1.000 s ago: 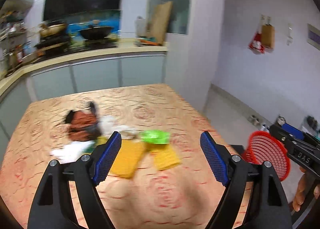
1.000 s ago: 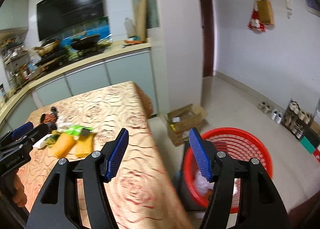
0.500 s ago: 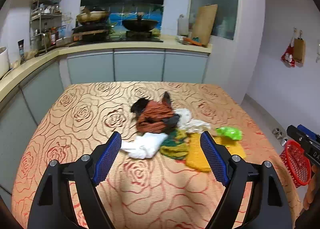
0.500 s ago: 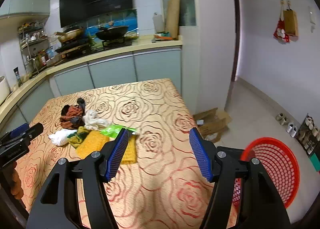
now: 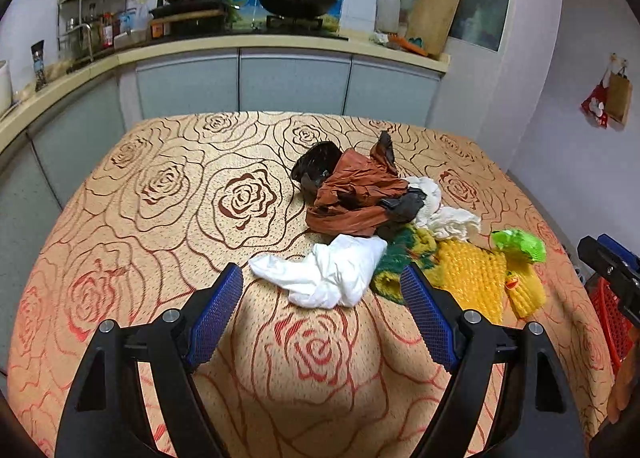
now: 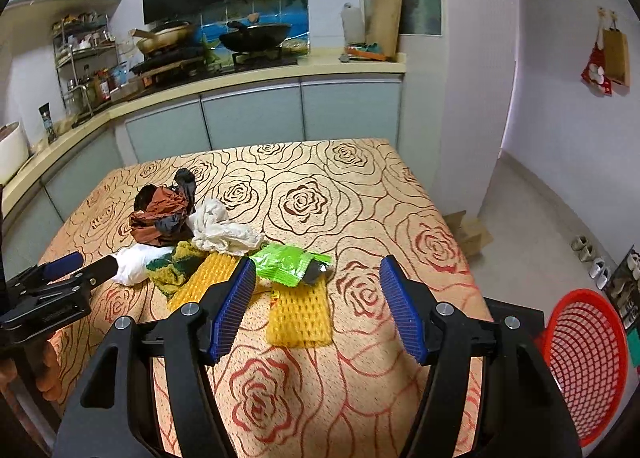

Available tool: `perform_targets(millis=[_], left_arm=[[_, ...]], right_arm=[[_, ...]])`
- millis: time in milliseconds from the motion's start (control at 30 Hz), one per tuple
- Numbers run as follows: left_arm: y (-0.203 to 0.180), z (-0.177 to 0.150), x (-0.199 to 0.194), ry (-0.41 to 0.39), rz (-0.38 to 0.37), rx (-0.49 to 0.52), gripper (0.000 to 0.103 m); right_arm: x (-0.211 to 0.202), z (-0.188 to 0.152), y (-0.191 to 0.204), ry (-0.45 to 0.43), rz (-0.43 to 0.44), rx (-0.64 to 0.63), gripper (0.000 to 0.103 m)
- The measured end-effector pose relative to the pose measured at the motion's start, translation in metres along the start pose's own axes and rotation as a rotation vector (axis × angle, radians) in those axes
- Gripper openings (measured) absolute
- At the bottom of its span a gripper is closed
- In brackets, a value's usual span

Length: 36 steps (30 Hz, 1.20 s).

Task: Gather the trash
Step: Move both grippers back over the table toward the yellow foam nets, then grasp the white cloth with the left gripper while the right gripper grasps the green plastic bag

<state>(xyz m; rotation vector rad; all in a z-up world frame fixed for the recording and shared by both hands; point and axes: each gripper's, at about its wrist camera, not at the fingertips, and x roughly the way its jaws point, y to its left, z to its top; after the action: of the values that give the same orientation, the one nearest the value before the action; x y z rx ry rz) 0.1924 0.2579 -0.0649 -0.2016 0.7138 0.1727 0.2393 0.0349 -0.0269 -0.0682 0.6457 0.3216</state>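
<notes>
A pile of trash lies on the rose-patterned table (image 5: 160, 217): a white crumpled tissue (image 5: 324, 274), a brown and black bag (image 5: 352, 193), yellow foam nets (image 5: 472, 278), a green wrapper (image 5: 520, 244) and a white rag (image 5: 444, 213). My left gripper (image 5: 322, 290) is open and empty, just short of the white tissue. My right gripper (image 6: 318, 278) is open and empty above a yellow foam net (image 6: 300, 314), near the green wrapper (image 6: 290, 264). A red basket (image 6: 584, 362) stands on the floor to the right of the table.
A kitchen counter (image 5: 280, 45) with woks and a cutting board runs behind the table. A cardboard box (image 6: 468, 232) and shoes (image 6: 592, 254) lie on the floor at the right. The left gripper also shows in the right wrist view (image 6: 56, 286).
Both grippers swung left from the basket toward the table and moved closer to the trash pile. Both stayed open.
</notes>
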Motion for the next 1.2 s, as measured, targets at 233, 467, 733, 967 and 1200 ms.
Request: perform_targets(millis=[233, 467, 733, 967, 1200], left_arm=[[-0.007, 0.009, 0.021, 0.025, -0.006, 0.041, 0.078], [-0.008, 0.01, 0.037, 0.066, 0.007, 0.051, 0.067], [-0.002, 0.009, 0.048, 0.12, -0.015, 0.037, 0.038], [-0.005, 0.006, 0.043, 0.108, -0.025, 0.056, 0.026], [-0.001, 0.005, 0.034, 0.085, -0.023, 0.036, 0.026]], right_arm=[[0.022, 0.004, 0.003, 0.025, 0.003, -0.01, 0.062], [0.039, 0.006, 0.009, 0.044, 0.018, -0.03, 0.062], [0.057, 0.005, 0.014, 0.089, 0.039, -0.041, 0.062], [0.069, 0.003, 0.018, 0.129, 0.055, -0.049, 0.062], [0.075, -0.002, 0.026, 0.161, 0.077, -0.075, 0.059]])
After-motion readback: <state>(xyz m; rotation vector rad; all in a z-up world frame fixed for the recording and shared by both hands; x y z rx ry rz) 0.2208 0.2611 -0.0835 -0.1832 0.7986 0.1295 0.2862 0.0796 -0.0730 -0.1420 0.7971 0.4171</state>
